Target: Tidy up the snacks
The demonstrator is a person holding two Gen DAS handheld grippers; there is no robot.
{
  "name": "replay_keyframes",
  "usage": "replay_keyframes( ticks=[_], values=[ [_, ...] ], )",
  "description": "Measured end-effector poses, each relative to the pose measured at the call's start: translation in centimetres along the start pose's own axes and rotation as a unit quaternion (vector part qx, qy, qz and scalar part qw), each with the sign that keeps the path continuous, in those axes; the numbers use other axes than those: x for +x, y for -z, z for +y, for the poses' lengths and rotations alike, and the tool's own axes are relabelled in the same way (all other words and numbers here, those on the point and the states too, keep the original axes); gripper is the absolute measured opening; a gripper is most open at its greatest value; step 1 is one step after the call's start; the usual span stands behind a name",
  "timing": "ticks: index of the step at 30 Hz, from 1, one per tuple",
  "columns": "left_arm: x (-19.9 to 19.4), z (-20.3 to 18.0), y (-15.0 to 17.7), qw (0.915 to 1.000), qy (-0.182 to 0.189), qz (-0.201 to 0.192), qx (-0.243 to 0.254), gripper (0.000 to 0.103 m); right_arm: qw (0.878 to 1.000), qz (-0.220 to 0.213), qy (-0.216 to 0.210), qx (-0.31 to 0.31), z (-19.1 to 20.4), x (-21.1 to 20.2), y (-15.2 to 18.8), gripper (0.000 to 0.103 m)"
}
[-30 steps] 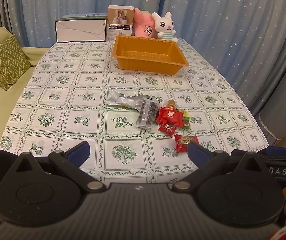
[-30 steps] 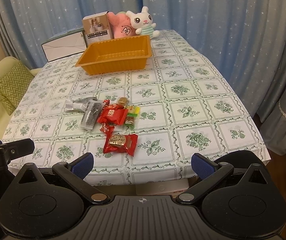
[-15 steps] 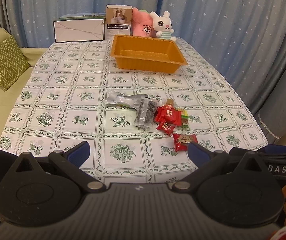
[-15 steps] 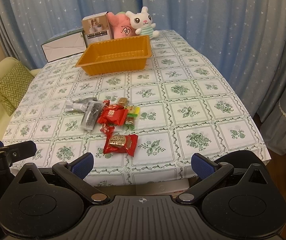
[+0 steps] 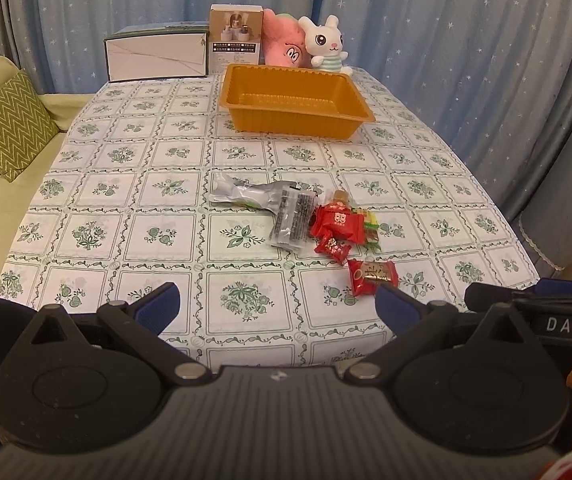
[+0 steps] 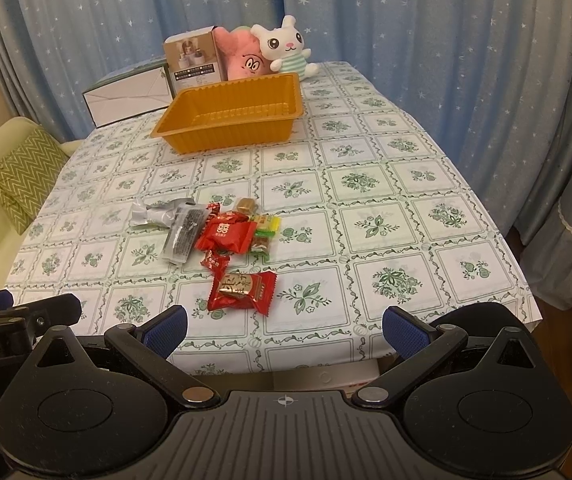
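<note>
A pile of snacks lies mid-table: a silver packet (image 5: 242, 196), a clear dark-printed packet (image 5: 293, 222), a big red packet (image 5: 339, 222), a small red candy (image 5: 333, 249) and a red-gold candy (image 5: 373, 276) nearest me. An empty orange tray (image 5: 297, 100) stands behind them. In the right wrist view the red-gold candy (image 6: 242, 290), the big red packet (image 6: 226, 234) and the tray (image 6: 232, 114) show too. My left gripper (image 5: 278, 306) and right gripper (image 6: 284, 330) are both open and empty, at the table's near edge.
At the far end stand a white box (image 5: 156, 58), a small carton (image 5: 236, 40), a pink plush (image 5: 284, 46) and a bunny plush (image 5: 325, 46). A sofa with a green cushion (image 5: 6, 124) is at the left. Blue curtains surround the table.
The left gripper's view has tilted up a little; snacks and tray sit slightly higher in frame. The right gripper has barely moved. Nothing on the table has moved.
</note>
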State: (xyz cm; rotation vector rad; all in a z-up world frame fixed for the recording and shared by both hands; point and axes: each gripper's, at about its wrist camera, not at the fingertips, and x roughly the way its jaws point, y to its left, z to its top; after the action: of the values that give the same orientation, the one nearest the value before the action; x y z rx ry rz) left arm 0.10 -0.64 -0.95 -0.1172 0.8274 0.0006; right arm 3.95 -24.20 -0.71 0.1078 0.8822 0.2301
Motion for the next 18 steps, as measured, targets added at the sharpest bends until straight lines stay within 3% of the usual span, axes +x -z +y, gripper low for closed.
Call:
replay_keyframes(
  ticks=[18],
  values=[
    [0.15, -0.06, -0.04, 1.0000, 0.001, 0.000, 0.000, 0.103, 1.000, 0.000, 0.000, 0.000, -0.05, 0.01, 0.00, 0.103]
  ],
)
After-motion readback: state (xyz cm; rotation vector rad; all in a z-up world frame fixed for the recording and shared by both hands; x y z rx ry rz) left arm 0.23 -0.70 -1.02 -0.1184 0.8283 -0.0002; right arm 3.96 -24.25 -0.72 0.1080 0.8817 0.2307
